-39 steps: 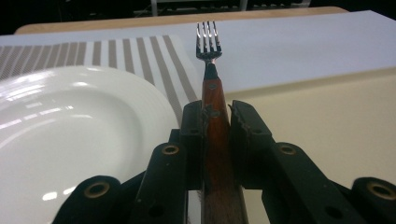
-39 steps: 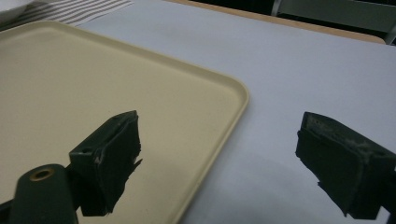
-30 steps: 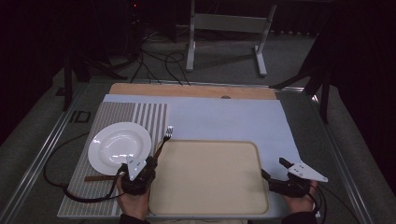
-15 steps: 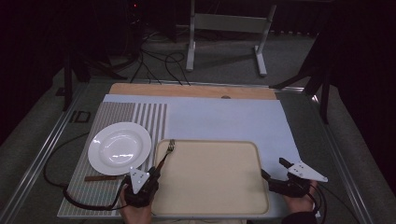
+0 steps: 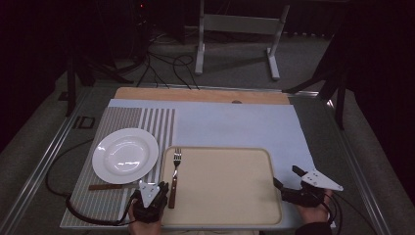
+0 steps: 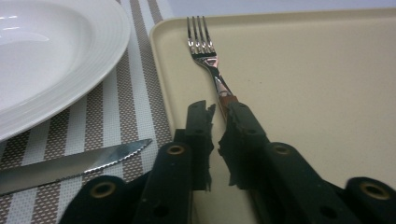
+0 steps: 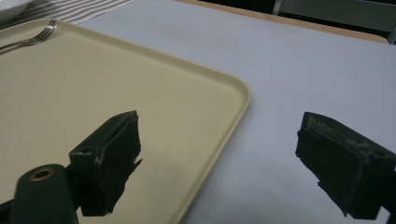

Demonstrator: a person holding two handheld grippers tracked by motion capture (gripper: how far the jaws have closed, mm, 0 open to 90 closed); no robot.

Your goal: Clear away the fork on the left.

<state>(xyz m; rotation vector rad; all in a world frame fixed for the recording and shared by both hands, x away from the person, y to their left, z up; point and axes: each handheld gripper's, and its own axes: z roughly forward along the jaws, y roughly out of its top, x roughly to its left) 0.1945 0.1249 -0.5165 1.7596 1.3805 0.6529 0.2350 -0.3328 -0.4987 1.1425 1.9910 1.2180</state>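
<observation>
here the fork [image 6: 208, 60] lies on the tray [image 6: 327, 93].

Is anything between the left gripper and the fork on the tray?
Nothing visible. The left gripper sits at the handle of the fork, which lies on the tray; whether the jaws clamp the handle is unclear.

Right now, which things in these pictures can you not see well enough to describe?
- Fork handle: left gripper view, behind the left tongs; whether they pinch it or have let go is unclear.
- Knife handle: left gripper view, cut off by the left edge; high view, too dark.
- Plate: right gripper view, cut off by the top corner.
- Room behind the table: high view, too dark.
</observation>
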